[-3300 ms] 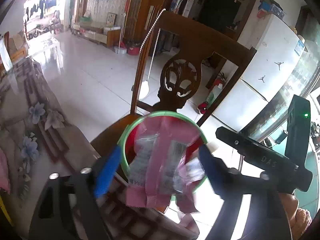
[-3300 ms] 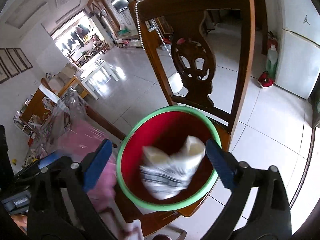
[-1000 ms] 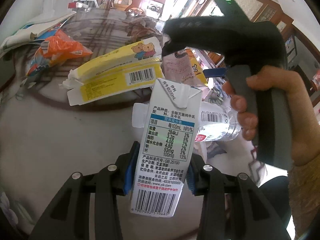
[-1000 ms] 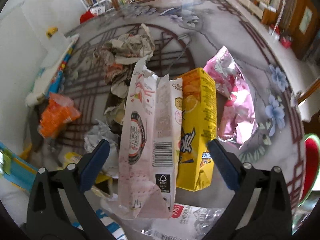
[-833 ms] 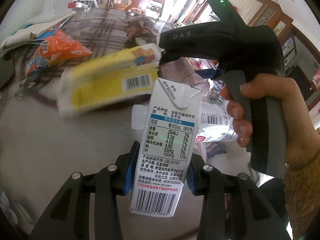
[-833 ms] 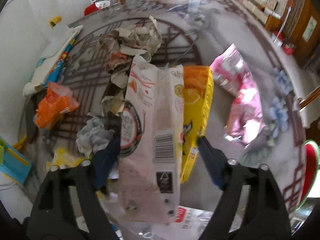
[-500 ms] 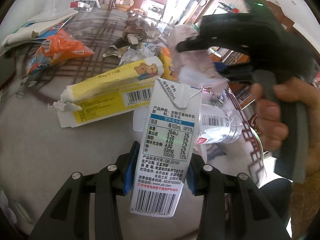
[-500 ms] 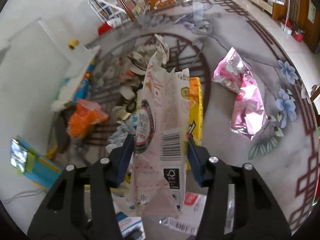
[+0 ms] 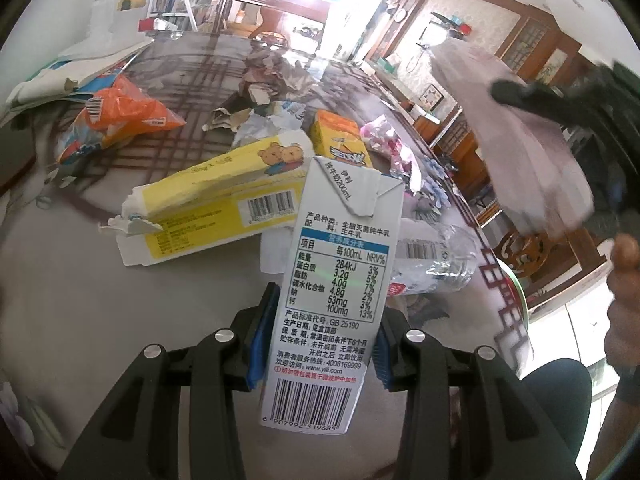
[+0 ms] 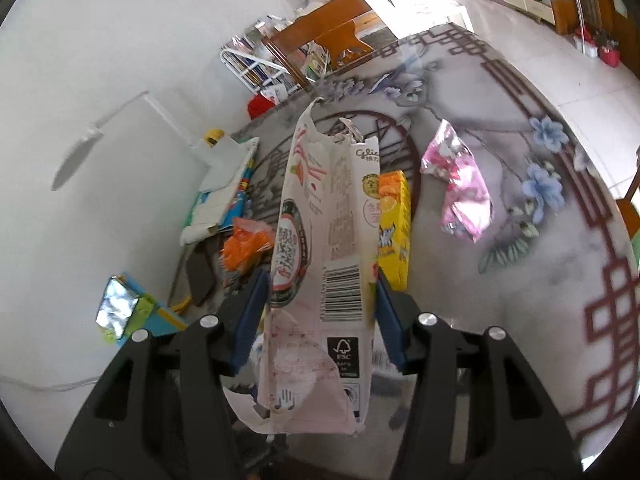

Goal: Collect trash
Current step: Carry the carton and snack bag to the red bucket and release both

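Left gripper [image 9: 320, 340]: blue pads clamped on both sides of a white milk carton [image 9: 336, 280], held upright above the table [image 9: 80, 300], nutrition panel and barcode facing the camera.

Right gripper [image 10: 318, 312]: blue pads pressed on a torn pale-pink snack box [image 10: 324, 264], lifted clear of the tabletop, ragged end pointing away.

On the round patterned table: a flattened yellow box with bear print [image 9: 212, 204]; an orange-yellow drink carton [image 9: 340, 144] just behind it; an orange snack bag [image 9: 120, 116] to the left; a crushed clear plastic bottle [image 9: 436, 260] beside the milk carton; a pink foil wrapper [image 10: 460, 184]; crumpled paper scraps [image 9: 264, 80] farther back.
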A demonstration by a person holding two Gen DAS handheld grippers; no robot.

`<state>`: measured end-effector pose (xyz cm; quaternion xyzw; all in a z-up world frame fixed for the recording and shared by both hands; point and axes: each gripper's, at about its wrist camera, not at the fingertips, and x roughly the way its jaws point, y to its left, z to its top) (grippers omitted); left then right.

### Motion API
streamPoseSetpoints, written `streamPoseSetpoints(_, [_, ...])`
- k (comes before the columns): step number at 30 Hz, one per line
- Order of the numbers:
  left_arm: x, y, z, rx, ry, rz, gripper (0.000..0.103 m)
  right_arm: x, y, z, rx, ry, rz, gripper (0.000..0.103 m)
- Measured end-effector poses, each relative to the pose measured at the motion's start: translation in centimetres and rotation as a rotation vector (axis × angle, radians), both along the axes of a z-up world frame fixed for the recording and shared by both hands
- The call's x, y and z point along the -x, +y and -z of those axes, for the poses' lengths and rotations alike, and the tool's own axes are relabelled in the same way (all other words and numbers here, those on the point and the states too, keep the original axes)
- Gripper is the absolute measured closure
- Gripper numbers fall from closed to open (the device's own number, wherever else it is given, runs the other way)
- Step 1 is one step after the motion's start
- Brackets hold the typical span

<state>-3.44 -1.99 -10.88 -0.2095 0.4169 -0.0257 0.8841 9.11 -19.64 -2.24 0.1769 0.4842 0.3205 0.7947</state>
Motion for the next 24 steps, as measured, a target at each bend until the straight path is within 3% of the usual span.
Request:
streamPoseSetpoints(12, [0.2, -2.2, -2.8, 0.003, -0.052, 0.028, 0.064, 4.4, -6.1, 0.9, 0.078, -0.068, 0.08, 0.051])
streamPoseSetpoints(24, [-0.9, -6.7, -5.2, -0.013, -0.089, 0.111, 0.064, 6.0, -11.5, -0.4, 0.048, -0.125, 0.182, 0.05])
